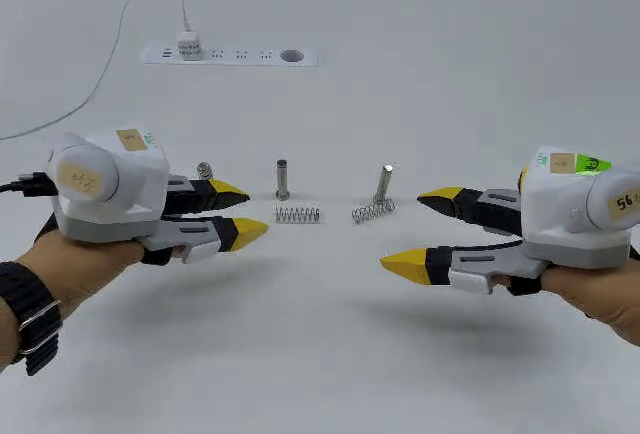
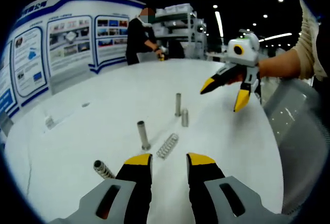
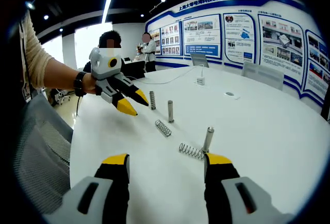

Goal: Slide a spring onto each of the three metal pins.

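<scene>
The left gripper (image 1: 243,211) and the right gripper (image 1: 411,229) hover low over a smooth, matte white table (image 1: 320,354). Both have white and grey plastic bodies and black pointed jaws with yellow tips. The left jaws stand a little apart and the right jaws stand wide; neither pair holds anything. The right gripper carries a green sticker and a round beige label with two digits, which I cannot read with certainty.

Between the grippers, a little further, two thin wire coils lie on their sides. The first spring (image 1: 297,215) lies just before the middle pin (image 1: 282,178), and the second spring (image 1: 373,212) lies just beside the foot of the right pin (image 1: 384,183). Both pins are plain, shiny metal cylinders that stand upright. The left pin (image 1: 205,170), partly behind the left jaws, looks ribbed, as if a coil is around it.

Far back lies a long white power strip (image 1: 230,55) with a white charger (image 1: 188,44) and a thin cable.
</scene>
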Available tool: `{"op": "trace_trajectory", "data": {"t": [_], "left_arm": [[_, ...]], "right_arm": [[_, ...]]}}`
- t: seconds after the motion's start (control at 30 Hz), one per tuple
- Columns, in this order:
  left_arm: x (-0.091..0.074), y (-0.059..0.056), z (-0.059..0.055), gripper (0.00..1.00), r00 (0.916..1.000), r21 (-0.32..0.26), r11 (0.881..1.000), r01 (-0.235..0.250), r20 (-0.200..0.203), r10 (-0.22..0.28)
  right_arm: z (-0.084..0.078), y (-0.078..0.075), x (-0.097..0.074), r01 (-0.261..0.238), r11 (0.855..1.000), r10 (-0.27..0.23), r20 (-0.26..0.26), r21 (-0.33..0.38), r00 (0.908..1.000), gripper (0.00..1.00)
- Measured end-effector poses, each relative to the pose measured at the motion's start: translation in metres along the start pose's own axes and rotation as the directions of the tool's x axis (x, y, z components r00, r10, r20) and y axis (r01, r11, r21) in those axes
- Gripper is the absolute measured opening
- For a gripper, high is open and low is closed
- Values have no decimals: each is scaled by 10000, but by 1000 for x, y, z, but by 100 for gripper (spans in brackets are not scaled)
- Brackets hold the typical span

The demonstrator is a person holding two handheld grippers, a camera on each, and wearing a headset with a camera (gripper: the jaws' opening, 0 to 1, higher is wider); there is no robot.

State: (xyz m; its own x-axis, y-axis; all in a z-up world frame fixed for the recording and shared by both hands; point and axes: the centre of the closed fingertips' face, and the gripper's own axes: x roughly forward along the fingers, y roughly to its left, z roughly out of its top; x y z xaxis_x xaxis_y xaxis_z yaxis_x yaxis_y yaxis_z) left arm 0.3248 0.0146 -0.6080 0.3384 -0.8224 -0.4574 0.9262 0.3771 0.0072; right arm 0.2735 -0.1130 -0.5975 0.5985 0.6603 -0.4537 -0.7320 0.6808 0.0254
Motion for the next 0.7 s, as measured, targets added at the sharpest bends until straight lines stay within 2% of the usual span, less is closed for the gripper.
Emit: {"op": "trace_trajectory", "data": {"t": [0.37,0.7], "left_arm": [[23,2,-4,27,9994,-94,9998,181,-280,-183],[37,3,-8,25,9986,-112,9996,278,-441,-283]], "right_arm": [[-1,-2,0,33,10000,-33,-3,44,10000,60],[-3,-3,-1,80,9999,-79,-28,93,10000,60]]}}
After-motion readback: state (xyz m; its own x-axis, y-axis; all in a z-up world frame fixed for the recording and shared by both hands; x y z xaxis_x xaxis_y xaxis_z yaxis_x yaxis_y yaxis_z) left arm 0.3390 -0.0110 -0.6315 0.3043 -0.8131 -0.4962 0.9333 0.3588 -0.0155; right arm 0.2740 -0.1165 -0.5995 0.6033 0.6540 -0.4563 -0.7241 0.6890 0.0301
